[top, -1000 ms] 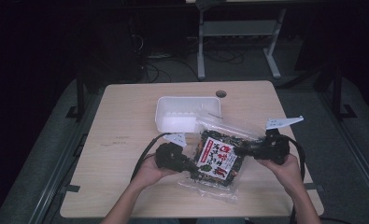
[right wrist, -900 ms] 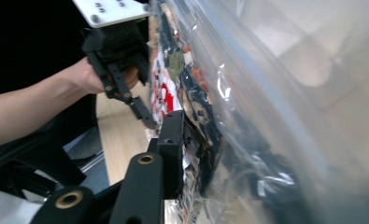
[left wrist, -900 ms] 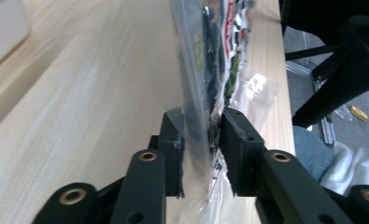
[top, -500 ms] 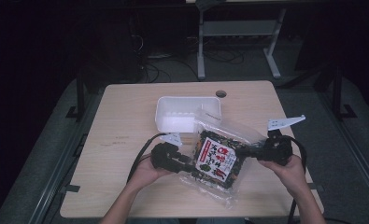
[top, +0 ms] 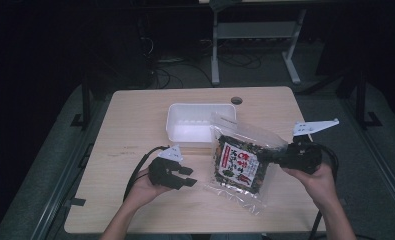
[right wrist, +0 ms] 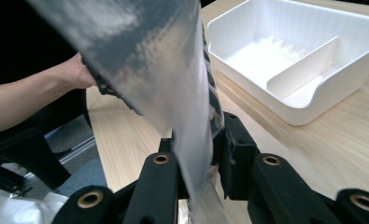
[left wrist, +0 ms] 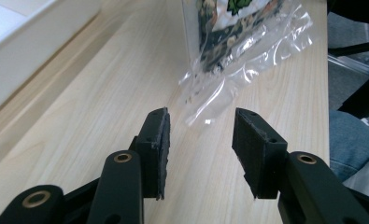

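A clear bag of dark snack mix with a red and white label (top: pixel 240 165) hangs tilted over the table, its lower edge near the wood. My right gripper (top: pixel 263 156) is shut on its right side; in the right gripper view the jaws (right wrist: pixel 198 158) pinch the plastic (right wrist: pixel 149 56), having just been closing on it. My left gripper (top: pixel 189 176) lies low on the table to the left of the bag, apart from it. Its jaws (left wrist: pixel 200 140) have just been opening and hold nothing; the bag's crumpled edge (left wrist: pixel 238 37) lies ahead.
A white divided foam tray (top: pixel 172 117) stands behind the bag at the table's middle, also seen as a white wall (left wrist: pixel 14 42) and with its divider (right wrist: pixel 345 70). A cable hole (top: pixel 236 100) sits near the far edge. Bare wood (top: pixel 130 125) lies at the left.
The left gripper has let go of the bag's left edge, opened and drawn back to the left. The right gripper has risen, tipping the bag up off the table.
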Available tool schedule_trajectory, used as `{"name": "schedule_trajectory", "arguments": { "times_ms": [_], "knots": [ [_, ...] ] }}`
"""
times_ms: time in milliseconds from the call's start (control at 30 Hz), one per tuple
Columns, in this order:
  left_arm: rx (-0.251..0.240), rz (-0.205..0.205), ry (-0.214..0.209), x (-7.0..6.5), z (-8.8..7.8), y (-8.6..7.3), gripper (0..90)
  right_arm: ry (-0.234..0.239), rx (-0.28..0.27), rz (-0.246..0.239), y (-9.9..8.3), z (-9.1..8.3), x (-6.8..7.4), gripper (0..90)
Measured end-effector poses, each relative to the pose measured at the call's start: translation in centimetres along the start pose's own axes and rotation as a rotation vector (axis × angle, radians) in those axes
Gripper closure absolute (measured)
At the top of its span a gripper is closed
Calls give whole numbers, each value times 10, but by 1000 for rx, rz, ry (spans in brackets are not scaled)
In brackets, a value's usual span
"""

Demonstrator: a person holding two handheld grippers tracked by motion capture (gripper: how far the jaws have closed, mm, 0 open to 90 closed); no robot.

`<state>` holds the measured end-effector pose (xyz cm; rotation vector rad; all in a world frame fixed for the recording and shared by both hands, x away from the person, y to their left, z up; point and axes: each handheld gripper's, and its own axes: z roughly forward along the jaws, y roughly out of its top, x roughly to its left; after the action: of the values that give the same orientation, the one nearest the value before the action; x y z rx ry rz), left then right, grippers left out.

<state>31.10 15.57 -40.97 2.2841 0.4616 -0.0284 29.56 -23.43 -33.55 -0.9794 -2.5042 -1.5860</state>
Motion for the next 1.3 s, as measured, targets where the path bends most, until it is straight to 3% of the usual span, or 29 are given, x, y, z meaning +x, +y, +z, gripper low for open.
{"name": "schedule_trajectory", "arguments": {
  "times_ms": [333,600,733,1033,1300],
  "knots": [
    [-12,-15,41,-5,-17,-22,531,-66,-30,-17,12,-3,8,776],
    [-1,-4,77,-12,-24,-34,487,-86,-68,-26,24,1,11,777],
    [8,-20,94,-13,-26,-42,458,-91,-76,-33,31,2,14,776],
    [9,-32,122,-13,-33,-57,446,-109,-110,-64,57,7,21,777],
    [16,-37,150,-12,-37,-64,403,-128,-142,-107,92,14,26,777]
  ]
}}
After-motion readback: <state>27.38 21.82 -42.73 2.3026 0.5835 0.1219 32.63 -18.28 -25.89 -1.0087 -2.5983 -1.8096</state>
